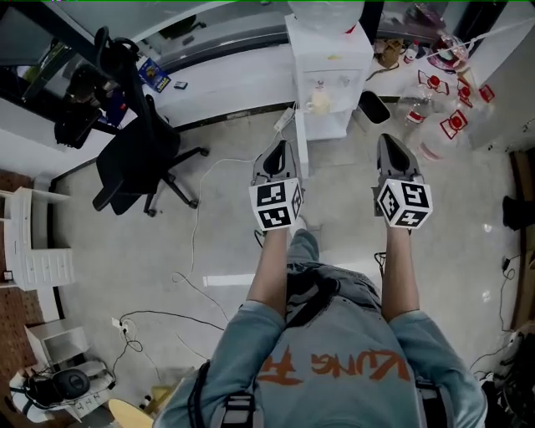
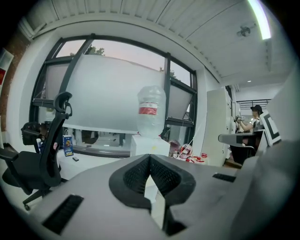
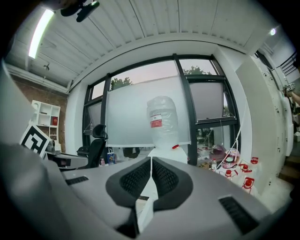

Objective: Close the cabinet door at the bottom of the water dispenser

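The white water dispenser [image 1: 330,63] stands against the far wall with a clear bottle [image 1: 326,12] on top. Its bottom cabinet door [image 1: 300,142] stands swung out toward me, seen edge-on, and a pale jug [image 1: 318,102] shows inside the cabinet. My left gripper [image 1: 281,150] is shut and empty, its tip just left of the door's edge; I cannot tell whether they touch. My right gripper [image 1: 390,144] is shut and empty, on the dispenser's right and clear of it. Both gripper views look at the bottle [image 2: 151,112] [image 3: 162,121] past the shut left gripper [image 2: 150,159] and right gripper [image 3: 151,161].
A black office chair [image 1: 138,163] stands at the left. A black bin [image 1: 374,107] and red-and-white items [image 1: 451,121] lie to the right of the dispenser. Cables [image 1: 196,251] trail over the floor. A white shelf unit [image 1: 29,242] stands at the far left.
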